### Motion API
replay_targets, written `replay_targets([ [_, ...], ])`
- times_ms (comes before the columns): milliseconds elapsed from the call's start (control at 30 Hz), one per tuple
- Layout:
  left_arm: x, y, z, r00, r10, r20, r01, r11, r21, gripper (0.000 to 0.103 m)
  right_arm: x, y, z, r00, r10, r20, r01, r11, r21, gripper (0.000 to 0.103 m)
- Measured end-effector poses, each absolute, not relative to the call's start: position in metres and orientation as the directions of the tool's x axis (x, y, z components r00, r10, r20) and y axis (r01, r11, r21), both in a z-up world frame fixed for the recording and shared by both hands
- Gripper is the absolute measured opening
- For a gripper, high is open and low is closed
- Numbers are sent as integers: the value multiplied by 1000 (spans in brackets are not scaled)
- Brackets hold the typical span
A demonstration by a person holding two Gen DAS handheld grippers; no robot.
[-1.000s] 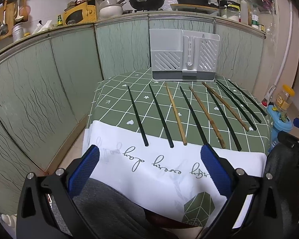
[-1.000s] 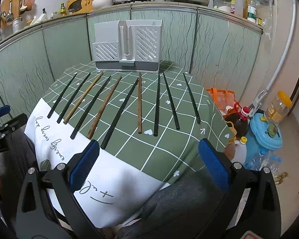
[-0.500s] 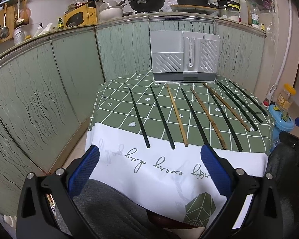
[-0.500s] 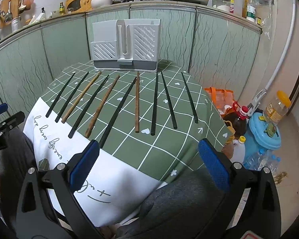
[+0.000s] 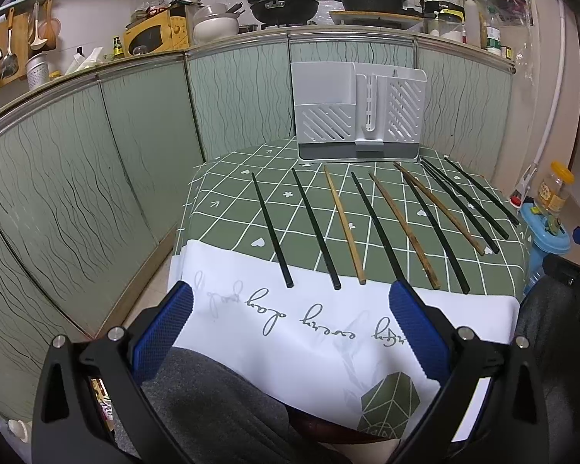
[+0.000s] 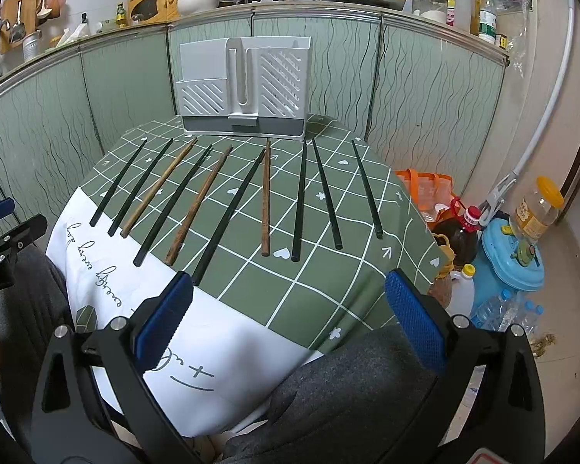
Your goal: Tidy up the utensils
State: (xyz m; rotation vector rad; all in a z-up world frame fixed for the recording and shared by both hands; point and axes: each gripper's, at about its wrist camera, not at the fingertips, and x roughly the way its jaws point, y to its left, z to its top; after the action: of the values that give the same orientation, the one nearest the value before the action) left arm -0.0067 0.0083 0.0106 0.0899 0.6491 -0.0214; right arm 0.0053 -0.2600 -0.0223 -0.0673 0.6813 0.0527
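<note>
Little changed since earlier: both grippers wide, empty, near chopsticks fanned before holder.

You face green wavy-patterned cabinet doors running under a cluttered countertop with a yellow microwave and a black wok. The table wears a green checked cloth; to your right, bottles crowd the floor.
</note>
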Motion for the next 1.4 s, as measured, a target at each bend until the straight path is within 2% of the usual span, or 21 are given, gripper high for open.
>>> replay_targets([
  [1400,-8,12,14,789,-19,-614,71,996,61,99,7,-264,-20,769,17,-639,-53,998,-37,95],
])
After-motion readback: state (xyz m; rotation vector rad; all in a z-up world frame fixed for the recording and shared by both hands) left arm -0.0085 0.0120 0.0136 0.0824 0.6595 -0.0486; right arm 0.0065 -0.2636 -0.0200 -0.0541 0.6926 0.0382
